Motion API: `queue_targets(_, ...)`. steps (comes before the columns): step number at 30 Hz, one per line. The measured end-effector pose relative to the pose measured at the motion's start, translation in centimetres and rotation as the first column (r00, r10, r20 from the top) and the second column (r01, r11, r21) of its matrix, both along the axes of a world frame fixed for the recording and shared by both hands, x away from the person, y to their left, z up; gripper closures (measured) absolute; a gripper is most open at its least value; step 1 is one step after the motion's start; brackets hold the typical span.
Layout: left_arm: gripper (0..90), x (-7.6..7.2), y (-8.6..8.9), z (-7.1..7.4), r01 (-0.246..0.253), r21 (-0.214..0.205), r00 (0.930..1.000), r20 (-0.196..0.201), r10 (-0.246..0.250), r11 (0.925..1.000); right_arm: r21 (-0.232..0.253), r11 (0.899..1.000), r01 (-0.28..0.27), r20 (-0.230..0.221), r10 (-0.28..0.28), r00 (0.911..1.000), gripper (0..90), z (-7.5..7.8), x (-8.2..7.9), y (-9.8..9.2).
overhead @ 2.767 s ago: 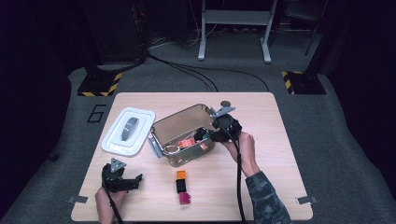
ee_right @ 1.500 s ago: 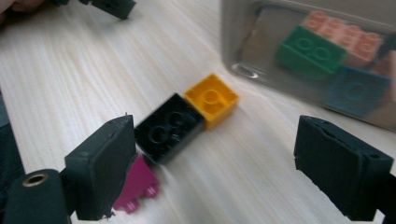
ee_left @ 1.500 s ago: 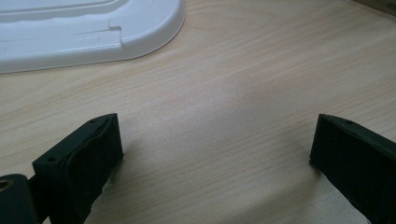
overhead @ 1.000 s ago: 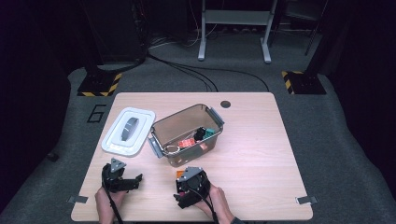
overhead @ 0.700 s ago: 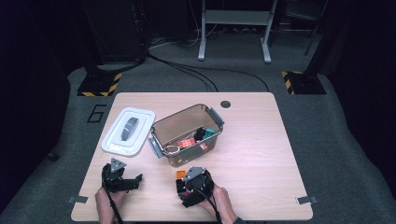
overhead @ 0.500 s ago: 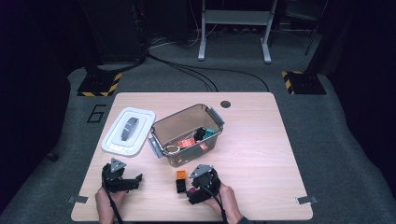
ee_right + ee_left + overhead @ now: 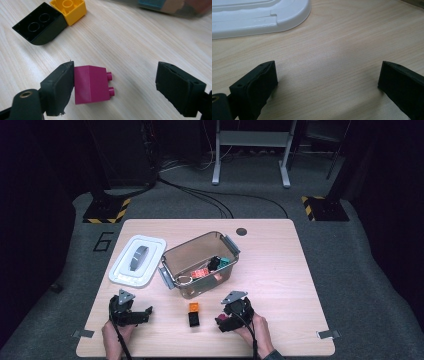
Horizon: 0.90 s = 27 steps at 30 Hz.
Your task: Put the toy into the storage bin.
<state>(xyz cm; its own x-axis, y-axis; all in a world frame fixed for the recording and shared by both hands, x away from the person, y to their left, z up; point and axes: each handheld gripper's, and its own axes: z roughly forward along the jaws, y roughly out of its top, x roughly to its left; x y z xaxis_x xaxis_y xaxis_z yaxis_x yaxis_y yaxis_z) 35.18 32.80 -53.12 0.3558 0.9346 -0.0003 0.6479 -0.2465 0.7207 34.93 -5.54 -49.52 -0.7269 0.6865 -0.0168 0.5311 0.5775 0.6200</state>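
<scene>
A magenta brick (image 7: 91,83) lies on its side on the wooden table, studs facing right in the right gripper view. It rests against the left jaw of my right gripper (image 7: 116,72), whose other jaw stands well clear, so the jaws are open. From the high view, that gripper (image 7: 223,322) sits near the table's front edge with the magenta brick (image 7: 220,320) at its tips. A black brick (image 7: 40,23) and an orange brick (image 7: 68,7) touch each other just left of it. My left gripper (image 7: 145,312) rests open at the front left, nothing between its jaws (image 7: 327,82).
A clear plastic bin (image 7: 172,265) holding several bricks stands mid-table. Its white lid (image 7: 137,260) lies to the left, its corner (image 7: 249,15) ahead of the left gripper. The black brick (image 7: 194,319) and orange brick (image 7: 193,307) lie between the grippers.
My right gripper came from the bin to the front bricks, then slid right; the magenta brick moved right with it, away from the black brick. The left gripper stayed put.
</scene>
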Motion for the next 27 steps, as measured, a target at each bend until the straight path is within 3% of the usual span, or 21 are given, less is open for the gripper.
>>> queue_targets(4,2.0,0.0,0.0,0.0,0.000,0.000,1.0000,-0.001,0.000,1.0000,0.004,1.000,0.002,-0.005,-0.002,1.0000,15.8,0.2,-0.4,-0.6)
queue_targets(10,2.1,0.0,0.0,0.0,0.000,0.000,1.0000,-0.001,0.000,1.0000,-0.030,0.999,0.013,-0.026,-0.014,0.9996,16.8,-0.2,-0.9,-1.4)
queue_targets(14,2.1,0.0,0.0,0.0,0.000,0.000,1.0000,0.000,0.000,1.0000,-0.037,0.998,0.053,-0.021,-0.053,0.9984,17.5,-0.2,-0.6,-2.7)
queue_targets(18,2.1,0.0,0.0,0.0,-0.001,0.001,1.0000,-0.001,0.001,1.0000,-0.042,0.991,0.126,0.009,-0.126,0.9920,18.7,-0.1,0.0,-4.1)
queue_targets(22,2.1,0.0,0.0,0.0,-0.001,0.001,1.0000,-0.001,0.001,1.0000,0.029,0.984,0.177,0.008,-0.177,0.9842,19.1,0.2,0.6,-5.5)
queue_targets(27,2.1,0.0,0.0,0.0,-0.002,0.000,1.0000,-0.001,0.002,1.0000,0.096,0.989,0.109,0.039,-0.114,0.9927,19.2,0.9,-0.1,-4.7)
